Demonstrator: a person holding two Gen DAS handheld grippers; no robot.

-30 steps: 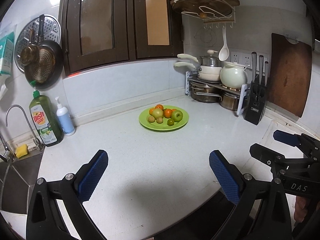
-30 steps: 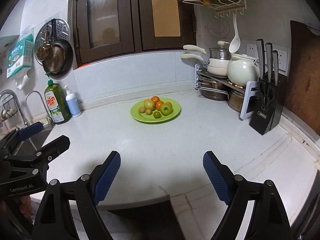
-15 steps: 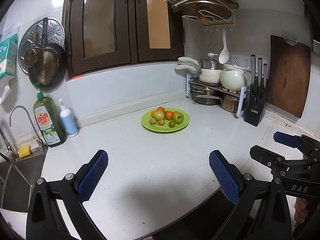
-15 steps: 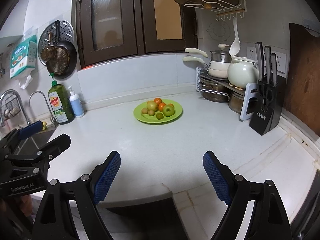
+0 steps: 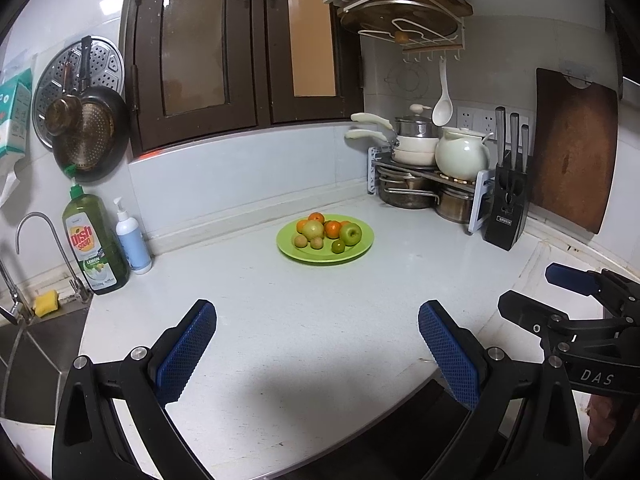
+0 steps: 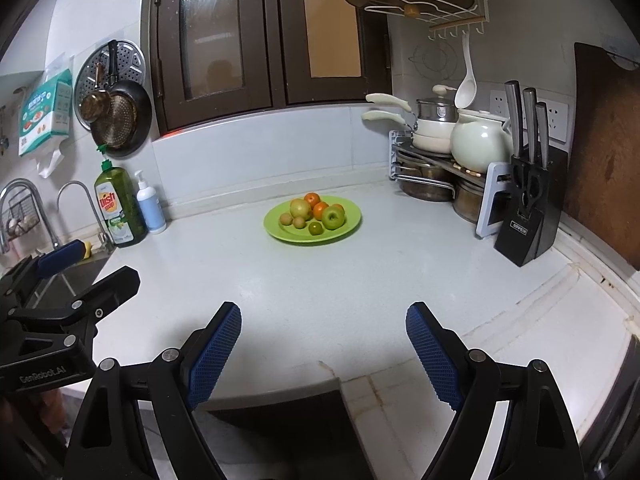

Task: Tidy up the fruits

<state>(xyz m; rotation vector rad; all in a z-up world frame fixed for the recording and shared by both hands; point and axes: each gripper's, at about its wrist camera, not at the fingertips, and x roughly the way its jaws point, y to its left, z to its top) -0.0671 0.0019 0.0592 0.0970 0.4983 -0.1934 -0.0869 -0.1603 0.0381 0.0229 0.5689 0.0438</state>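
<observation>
Both the left tongs (image 5: 316, 344) and right tongs (image 6: 323, 340) hang spread wide and empty above the near edge of the white bench (image 5: 280, 308); the fruits (image 5: 326, 233) sit piled on a green plate (image 5: 356, 250) well ahead

Bare counter (image 5: 280, 300) leads to the plate (image 5: 352, 254); knife block (image 5: 506, 216) stands right.

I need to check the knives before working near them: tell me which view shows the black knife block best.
The right wrist view: the black knife block with its three steel-handled knives sits larger and nearer there, its label facing the camera. The left wrist view shows the same block smaller and farther off, beside the brown wooden cutting board.
</observation>
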